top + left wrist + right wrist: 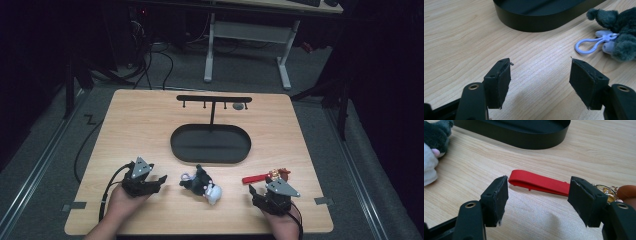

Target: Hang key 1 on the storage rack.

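Red strap keychain — at twelve o'clock of my right gripper, jaws parted, empty; flat strap may slide away under closing pads. Left gripper likewise released.

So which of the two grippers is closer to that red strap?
Right. The right gripper sits just below the red strap, jaws open toward it. The left gripper is far across, beyond the plush toy.

Red strap btwn open jaws
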Available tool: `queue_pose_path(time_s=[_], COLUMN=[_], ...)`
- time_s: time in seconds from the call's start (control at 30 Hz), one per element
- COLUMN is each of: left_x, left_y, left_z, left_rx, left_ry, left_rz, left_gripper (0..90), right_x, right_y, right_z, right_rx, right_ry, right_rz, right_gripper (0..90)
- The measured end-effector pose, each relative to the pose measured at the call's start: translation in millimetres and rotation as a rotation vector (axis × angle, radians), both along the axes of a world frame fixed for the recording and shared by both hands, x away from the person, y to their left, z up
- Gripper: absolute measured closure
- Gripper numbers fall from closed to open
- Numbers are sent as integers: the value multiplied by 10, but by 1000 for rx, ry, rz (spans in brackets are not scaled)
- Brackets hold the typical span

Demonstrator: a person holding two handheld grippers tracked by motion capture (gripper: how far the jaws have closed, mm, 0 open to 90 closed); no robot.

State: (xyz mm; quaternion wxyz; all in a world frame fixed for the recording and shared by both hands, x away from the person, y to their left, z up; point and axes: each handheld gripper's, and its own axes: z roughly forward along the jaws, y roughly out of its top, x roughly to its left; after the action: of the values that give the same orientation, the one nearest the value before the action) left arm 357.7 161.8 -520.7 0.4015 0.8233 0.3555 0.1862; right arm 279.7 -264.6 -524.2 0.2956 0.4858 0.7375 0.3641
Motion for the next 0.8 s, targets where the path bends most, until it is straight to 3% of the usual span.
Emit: queue_pose_path(time_s=[0.53, 0.7, 0.8], left_x=[-3, -3, -1], left_y=[-3, 2, 0], left_z=[3, 4, 3], left_rx=[4, 5, 7], left_ry=[-3, -3, -3], left_rz=[-1, 2, 1], left_gripper=[336, 335, 335], right_x=[8, 37, 68], right_y=[-4, 5, 27], right_z=[-4, 7, 19], right_rx=[4, -8, -35], right_ry=[1, 46, 115], right_rz=[-3, 12, 31], right_gripper=[326, 317, 312])
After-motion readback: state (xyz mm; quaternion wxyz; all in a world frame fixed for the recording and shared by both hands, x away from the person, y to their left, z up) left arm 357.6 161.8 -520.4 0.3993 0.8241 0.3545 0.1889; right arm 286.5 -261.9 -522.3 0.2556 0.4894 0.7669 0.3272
